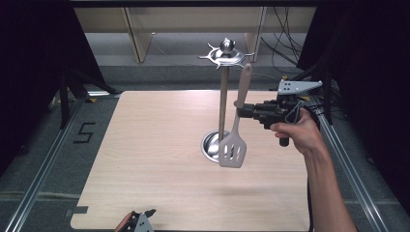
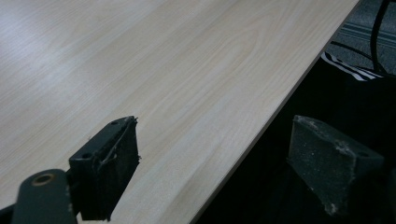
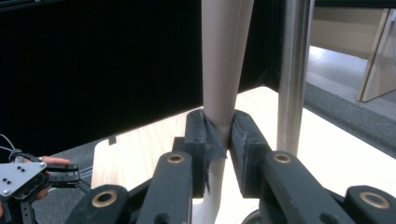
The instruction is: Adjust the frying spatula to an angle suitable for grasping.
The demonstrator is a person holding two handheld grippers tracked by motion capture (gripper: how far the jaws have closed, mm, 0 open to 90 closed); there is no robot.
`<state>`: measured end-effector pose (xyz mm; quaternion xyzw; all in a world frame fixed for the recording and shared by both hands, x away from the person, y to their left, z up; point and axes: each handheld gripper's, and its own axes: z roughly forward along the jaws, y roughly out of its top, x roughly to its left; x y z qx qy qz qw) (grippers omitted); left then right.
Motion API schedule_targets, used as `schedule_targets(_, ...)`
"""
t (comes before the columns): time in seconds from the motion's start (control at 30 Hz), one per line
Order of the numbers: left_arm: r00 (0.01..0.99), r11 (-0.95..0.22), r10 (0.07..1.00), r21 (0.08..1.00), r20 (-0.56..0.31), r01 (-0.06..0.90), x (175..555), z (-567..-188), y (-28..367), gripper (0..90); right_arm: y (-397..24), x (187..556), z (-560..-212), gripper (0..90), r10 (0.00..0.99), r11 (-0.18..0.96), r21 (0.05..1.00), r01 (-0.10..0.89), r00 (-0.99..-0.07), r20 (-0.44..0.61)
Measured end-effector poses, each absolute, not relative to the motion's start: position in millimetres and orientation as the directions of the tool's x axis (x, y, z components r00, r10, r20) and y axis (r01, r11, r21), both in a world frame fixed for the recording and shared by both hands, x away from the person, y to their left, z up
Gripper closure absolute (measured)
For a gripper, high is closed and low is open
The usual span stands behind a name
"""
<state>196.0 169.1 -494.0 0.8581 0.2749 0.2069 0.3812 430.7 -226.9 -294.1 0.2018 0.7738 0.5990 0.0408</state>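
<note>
You had the right gripper (image 1: 240,112) clamped on the handle of the grey slotted spatula (image 1: 234,140), its jaws pressed tight against the narrow part of the handle, as the right gripper view (image 3: 218,140) showed plainly. The spatula (image 3: 224,70) hung upright, just beside the pole of the metal utensil stand (image 1: 223,96), on the side nearer your right hand (image 1: 295,133). Its slotted blade hung in front of the stand's round base, and the top of its handle reached up close under the ring of hooks at the stand's head; whether it touched a hook I could not tell. The stand stood a little right of the middle of the bench (image 1: 154,159). Your left gripper (image 1: 142,220) sat at the bench's near edge, well apart from the stand, its jaws (image 2: 210,163) spread wide with nothing between them.
</note>
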Motion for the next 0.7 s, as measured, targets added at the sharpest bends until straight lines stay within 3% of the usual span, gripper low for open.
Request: schedule_targets(0.7, 0.763, -0.556, 0.63, 0.768, 0.142, 0.316, 195.8, -494.1, 168.8, 15.4, -225.6, 446.6, -301.6, 76.5, 0.314, 0.181, 0.93, 0.32, -0.915, 0.254)
